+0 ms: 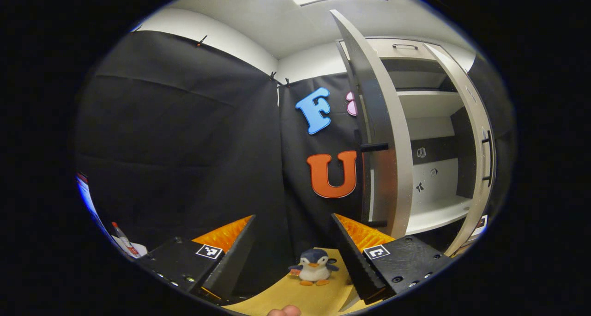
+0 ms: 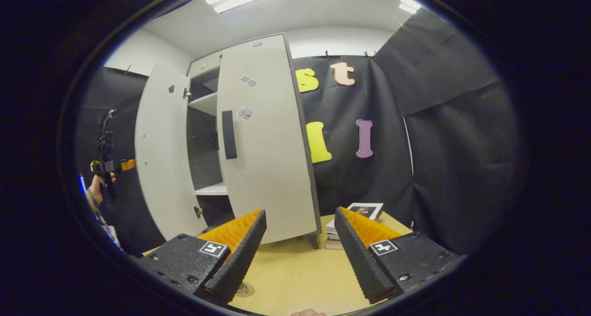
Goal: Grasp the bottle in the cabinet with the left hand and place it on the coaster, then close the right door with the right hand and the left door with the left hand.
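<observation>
I cannot make out the bottle on the cabinet (image 1: 434, 136) shelves that face my left gripper view; the lower shelf (image 1: 436, 212) looks bare and pale, and small marks on the back panel are too small to tell. Both doors stand open. In the left gripper view the left door (image 1: 383, 145) is seen nearly edge-on, with its dark handle sticking out toward the cloth wall, and the right door (image 1: 475, 149) swings out on the far side with its own dark handle. In the right gripper view the right door (image 2: 265, 140) shows its outer face with a dark vertical handle and a few small stickers, while the left door (image 2: 161, 154) shows its inner face beyond the opening. A small round disc (image 2: 243, 288) lies on the wooden table (image 2: 295, 270) just beside my right gripper's finger; it may be the coaster, but I cannot say for sure. My left gripper (image 1: 295, 256) is held with its fingers wide apart and nothing between them, above a toy penguin (image 1: 314, 267) standing on the table. My right gripper (image 2: 300, 256) is likewise spread and holding nothing. A stack of books (image 2: 353, 221) with a picture on top sits beyond it near the cloth wall.
</observation>
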### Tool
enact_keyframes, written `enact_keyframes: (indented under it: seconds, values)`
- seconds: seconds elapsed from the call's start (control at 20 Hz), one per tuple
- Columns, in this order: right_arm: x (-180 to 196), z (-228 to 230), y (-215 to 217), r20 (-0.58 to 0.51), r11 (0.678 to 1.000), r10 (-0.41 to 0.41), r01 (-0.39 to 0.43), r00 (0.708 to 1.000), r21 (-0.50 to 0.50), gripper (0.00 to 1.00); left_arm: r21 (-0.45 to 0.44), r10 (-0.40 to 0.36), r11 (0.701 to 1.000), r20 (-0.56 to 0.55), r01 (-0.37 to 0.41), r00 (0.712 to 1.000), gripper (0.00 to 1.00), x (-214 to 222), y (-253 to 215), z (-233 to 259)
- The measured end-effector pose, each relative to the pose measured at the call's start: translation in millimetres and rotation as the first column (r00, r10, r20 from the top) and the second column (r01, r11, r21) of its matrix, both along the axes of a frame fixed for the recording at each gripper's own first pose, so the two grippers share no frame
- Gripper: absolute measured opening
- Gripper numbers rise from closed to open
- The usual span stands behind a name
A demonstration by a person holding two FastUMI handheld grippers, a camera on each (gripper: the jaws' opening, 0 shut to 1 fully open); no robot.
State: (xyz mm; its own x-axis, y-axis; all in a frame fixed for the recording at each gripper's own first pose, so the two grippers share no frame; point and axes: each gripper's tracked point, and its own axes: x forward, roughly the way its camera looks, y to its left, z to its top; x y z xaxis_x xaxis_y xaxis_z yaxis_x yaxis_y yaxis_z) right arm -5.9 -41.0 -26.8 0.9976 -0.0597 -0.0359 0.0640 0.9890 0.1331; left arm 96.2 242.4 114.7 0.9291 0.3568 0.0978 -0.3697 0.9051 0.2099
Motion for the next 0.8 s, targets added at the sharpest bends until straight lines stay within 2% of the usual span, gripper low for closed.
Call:
enact_keyframes:
  seconds: [0.05, 0.1, 0.25, 0.5, 0.6, 0.65, 0.7, 0.8]
  values:
    - [-1, 0, -2, 0.0, 1.0, -0.006, 0.006, 1.0, 0.003, 0.97, 0.014, 0.02, 1.0, 0.003, -0.02, 1.0, 0.99, 1, 2, 0]
    - [-1, -1, -4, -0.003, 1.0, -0.012, 0.012, 1.0, 0.002, 0.97, 0.023, 0.029, 0.999, 0.011, -0.029, 1.0, 0.94, 0, 3, -1]
    - [1, 0, -7, 0.002, 1.0, -0.009, 0.009, 1.0, -0.012, 0.97, 0.033, 0.028, 0.999, 0.006, -0.028, 1.0, 0.93, 0, 0, -3]
    - [8, 13, 4, 0.051, 0.999, 0.041, -0.041, 0.998, -0.01, 0.94, 0.042, -0.013, 0.999, -0.007, 0.013, 1.0, 0.88, -2, -15, -3]
    - [10, 11, 6, 0.043, 0.998, 0.055, -0.055, 0.998, -0.004, 0.97, 0.044, -0.02, 0.999, 0.001, 0.019, 1.0, 0.88, -5, -22, 0]
    - [11, 10, 7, 0.039, 0.998, 0.06, -0.06, 0.997, -0.005, 0.98, 0.05, -0.022, 0.999, 0.004, 0.022, 1.0, 0.92, -5, -24, 2]
    - [11, 10, 7, 0.037, 0.998, 0.063, -0.063, 0.997, -0.004, 0.98, 0.055, -0.023, 0.998, 0.0, 0.023, 1.0, 0.88, -7, -28, 3]
    - [9, 12, 5, 0.034, 0.998, 0.066, -0.066, 0.997, -0.004, 0.98, 0.072, -0.033, 0.997, -0.006, 0.034, 0.999, 0.88, -8, -28, 3]
